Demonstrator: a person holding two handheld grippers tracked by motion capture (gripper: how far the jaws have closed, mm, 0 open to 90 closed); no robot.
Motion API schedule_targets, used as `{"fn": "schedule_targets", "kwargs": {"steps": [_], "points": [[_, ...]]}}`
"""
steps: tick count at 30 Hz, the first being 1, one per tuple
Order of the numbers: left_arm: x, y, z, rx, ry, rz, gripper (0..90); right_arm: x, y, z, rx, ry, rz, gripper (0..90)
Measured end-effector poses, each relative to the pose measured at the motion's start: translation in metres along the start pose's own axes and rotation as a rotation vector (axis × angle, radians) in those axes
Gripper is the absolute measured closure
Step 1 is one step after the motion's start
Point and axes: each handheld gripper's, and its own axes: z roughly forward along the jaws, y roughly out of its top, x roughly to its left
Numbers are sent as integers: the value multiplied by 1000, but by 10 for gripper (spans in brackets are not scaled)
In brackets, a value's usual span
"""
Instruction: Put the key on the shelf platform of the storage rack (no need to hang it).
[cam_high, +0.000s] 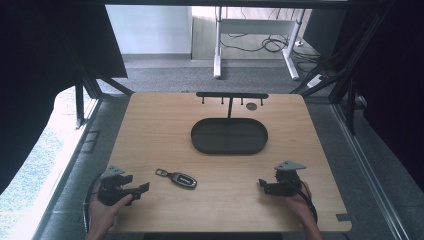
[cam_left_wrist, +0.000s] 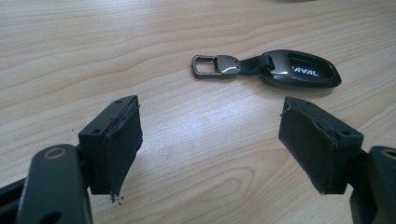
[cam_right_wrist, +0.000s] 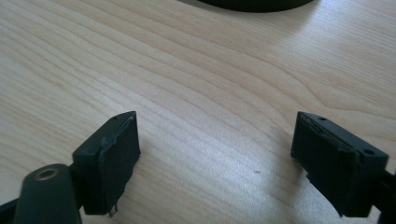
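A dark oval tray (cam_high: 229, 136) sits on the wooden table (cam_high: 160, 125) ahead of the grippers, with a black hook rack (cam_high: 231, 95) standing just behind it and a small dark disc (cam_high: 251, 106) beside the rack.

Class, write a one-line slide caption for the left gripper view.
Left gripper, jaws open, faces a dark key fob with a metal clasp lying on the wooden table.

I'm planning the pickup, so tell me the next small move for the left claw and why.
Probably ease the left claw forward toward the key fob and line it up over the fob's dark body. The claw is open with nothing between its pads, and the fob lies flat on the table just ahead of it, untouched and nearer to this claw.
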Motion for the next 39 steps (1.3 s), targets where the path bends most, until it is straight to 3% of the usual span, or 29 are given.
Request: {"fn": "schedule_targets", "kwargs": {"steps": [5,8,13,19,20,23,25,30,31,34,35,39], "points": [[2,0,0,6,-1,4,216,1,1,-4,29,10,-5,203],[-1,1,-4,-11,-15,5,216,5,6,-12,33,42,-14,223],[-3,0,-5,-9,-26,3,216,10,23,-27,5,46,-51,247],[-6,2,-10,-20,-43,4,214,18,45,-36,2,106,-83,244],[-8,2,-11,-21,-45,10,214,25,59,-38,27,126,-107,252],[-10,1,-12,-23,-46,15,214,32,71,-40,42,142,-142,256],[-12,1,-13,-22,-50,22,214,44,88,-42,54,159,-184,256],[-13,1,-14,-23,-50,26,215,57,105,-41,65,180,-210,286],[-13,1,-12,-19,-47,24,215,67,115,-38,79,190,-235,295],[-13,-1,-11,-11,-44,22,216,74,124,-34,92,205,-258,303],[-13,-1,-12,-12,-44,21,216,84,132,-29,112,213,-284,309],[-13,-2,-13,-13,-43,21,216,99,145,-20,143,224,-332,322]]}}
